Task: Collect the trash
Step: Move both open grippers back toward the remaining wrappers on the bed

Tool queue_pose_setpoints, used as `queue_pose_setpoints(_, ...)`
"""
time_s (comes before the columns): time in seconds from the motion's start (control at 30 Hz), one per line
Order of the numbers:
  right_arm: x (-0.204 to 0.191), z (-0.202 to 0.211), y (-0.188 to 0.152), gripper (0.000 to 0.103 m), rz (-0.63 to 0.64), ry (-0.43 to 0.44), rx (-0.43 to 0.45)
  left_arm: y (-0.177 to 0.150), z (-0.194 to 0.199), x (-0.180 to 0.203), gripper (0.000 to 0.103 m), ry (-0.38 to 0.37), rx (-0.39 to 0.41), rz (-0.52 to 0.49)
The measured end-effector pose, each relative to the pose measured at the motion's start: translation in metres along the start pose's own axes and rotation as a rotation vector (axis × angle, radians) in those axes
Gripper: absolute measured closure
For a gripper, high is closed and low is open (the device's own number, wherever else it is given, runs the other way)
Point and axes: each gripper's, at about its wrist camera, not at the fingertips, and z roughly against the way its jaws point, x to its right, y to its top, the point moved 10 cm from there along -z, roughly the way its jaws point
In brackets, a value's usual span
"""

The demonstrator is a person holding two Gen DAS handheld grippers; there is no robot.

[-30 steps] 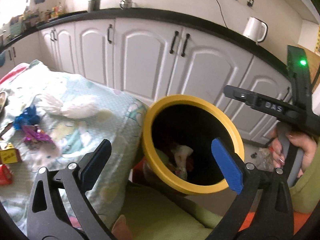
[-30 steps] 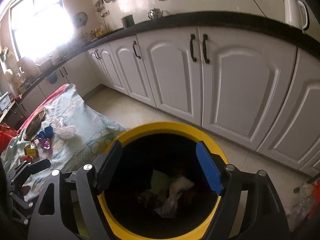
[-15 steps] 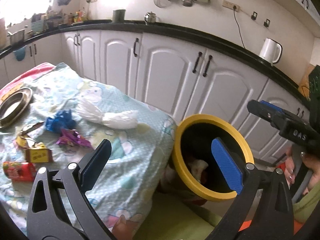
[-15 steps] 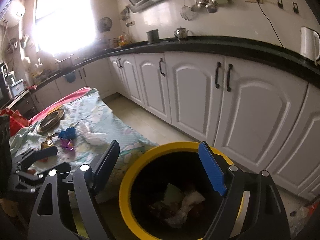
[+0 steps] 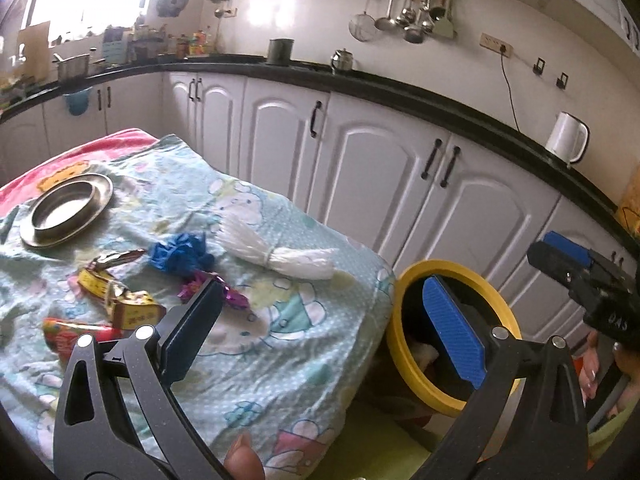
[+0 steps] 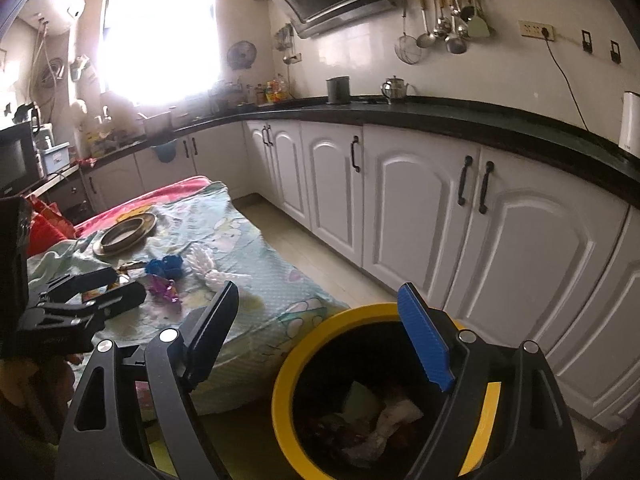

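A yellow-rimmed black bin (image 6: 292, 364) stands on the floor beside the table, with crumpled paper (image 6: 384, 424) inside; it also shows in the left wrist view (image 5: 404, 280). Trash lies on the table's patterned cloth (image 5: 280, 340): a white bundle (image 5: 276, 254), blue scrap (image 5: 180, 252), purple wrapper (image 5: 234, 298), yellow carton (image 5: 128, 308), red packet (image 5: 76, 336). My left gripper (image 5: 320, 336) is open and empty above the cloth's near edge. My right gripper (image 6: 320, 340) is open and empty above the bin.
A metal plate (image 5: 64, 210) sits at the table's far left. White cabinets (image 5: 360, 176) under a black counter run behind. A white kettle (image 5: 566, 142) stands on the counter. The right gripper shows at the left view's right edge (image 5: 580, 272).
Both grippers have risen and tilted up away from the bin. The left view has swung left, bringing the table and its trash into view.
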Motion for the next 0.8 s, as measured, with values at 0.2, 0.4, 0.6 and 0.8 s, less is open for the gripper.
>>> queue_pose_setpoints(0.2,-0.015,0.002,0.001,0.022,0.036,0.014,0.007,0.005,0.010,-0.013,0.011,0.031,0.028,0.011)
queue_pose_setpoints(0.4,-0.030,0.002,0.002,0.021,0.056,0.035,0.007,0.008,0.017,-0.029,0.011,0.061,0.045,0.032)
queue_pose_setpoints(0.6,-0.048,0.000,0.002,0.021,0.085,0.062,0.002,0.010,0.024,-0.052,0.011,0.095,0.058,0.071)
queue_pose_setpoints(0.8,-0.067,-0.005,0.001,0.021,0.111,0.090,-0.011,0.009,0.030,-0.081,0.011,0.140,0.061,0.126)
